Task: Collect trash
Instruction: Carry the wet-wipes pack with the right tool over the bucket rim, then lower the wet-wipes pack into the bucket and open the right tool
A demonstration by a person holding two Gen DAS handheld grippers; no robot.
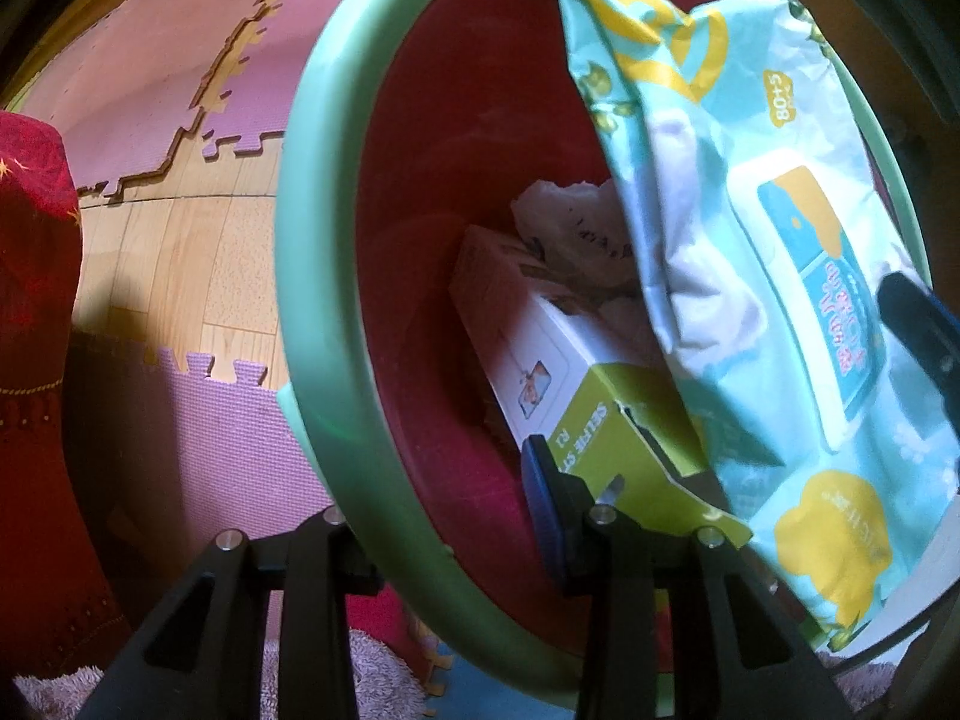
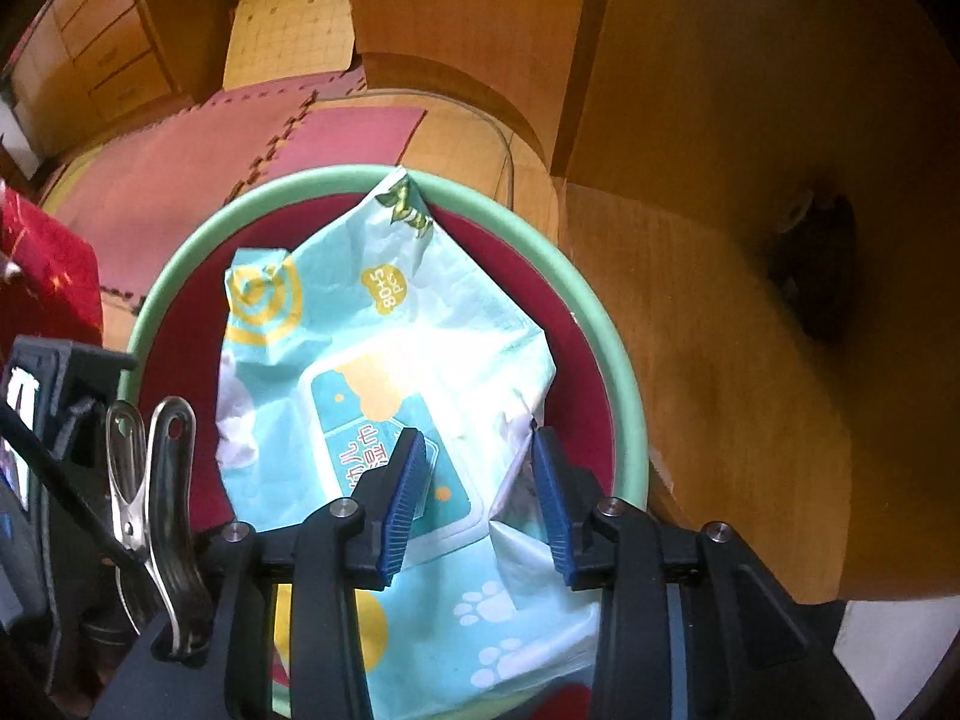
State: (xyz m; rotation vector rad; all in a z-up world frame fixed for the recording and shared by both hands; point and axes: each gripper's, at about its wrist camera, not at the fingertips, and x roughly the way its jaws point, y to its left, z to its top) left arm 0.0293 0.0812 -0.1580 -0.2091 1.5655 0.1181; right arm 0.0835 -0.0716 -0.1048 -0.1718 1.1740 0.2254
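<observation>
I see a round bin (image 2: 624, 372) with a green rim and a red inside, standing on the wood floor (image 1: 180, 276) next to pink and purple foam mats (image 1: 150, 90). My left gripper (image 1: 456, 516) is clamped tight on the near edge of the green rim, with one finger outside the bin and one blue pad (image 1: 543, 510) inside it. A big light blue wet wipes pack (image 2: 384, 360) with yellow spots and white paw prints lies tilted in the bin, with its top corner leaning on the far rim. My right gripper (image 2: 477, 492) is over the near end of the pack. Its two blue pads sit one on each side of the pack, but I cannot tell if they press on it. Deeper in the bin lie a white and green box (image 1: 558, 372) and some crumpled white paper (image 1: 576, 228). A red cloth (image 1: 30, 300) is off to the left.
</observation>
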